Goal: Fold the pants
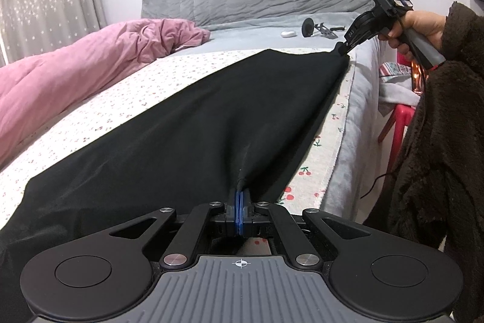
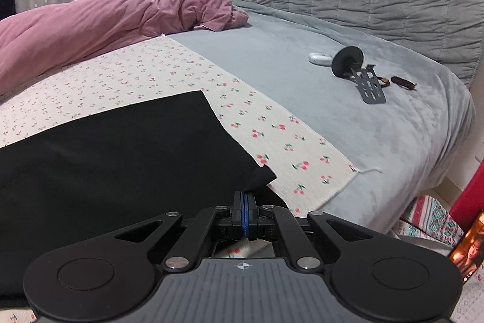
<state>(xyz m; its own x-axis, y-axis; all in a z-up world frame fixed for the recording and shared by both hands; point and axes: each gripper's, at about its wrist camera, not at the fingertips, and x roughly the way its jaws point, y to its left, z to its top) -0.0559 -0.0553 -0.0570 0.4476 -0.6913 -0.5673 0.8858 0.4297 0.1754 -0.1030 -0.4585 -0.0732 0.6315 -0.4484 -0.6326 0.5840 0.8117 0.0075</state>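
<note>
The black pants [image 1: 181, 123] are spread lengthwise on the cherry-print sheet [image 1: 106, 99] near the bed's right edge; the left gripper [image 1: 241, 199] has its jaws clamped on the near edge of the cloth, and the right gripper [image 1: 341, 48] is pinched shut on the far corner; the fabric is drawn taut between them. For a clean fold, both held points are best carried across together, at equal height, so that edge meets edge. The pink duvet [image 1: 75, 68] lies heaped to the left, near the fold's landing side; a white case [image 2: 319, 57], a black mount [image 2: 360, 71] and a small brown thing [image 2: 402, 82] lie well apart at the far end.
</note>
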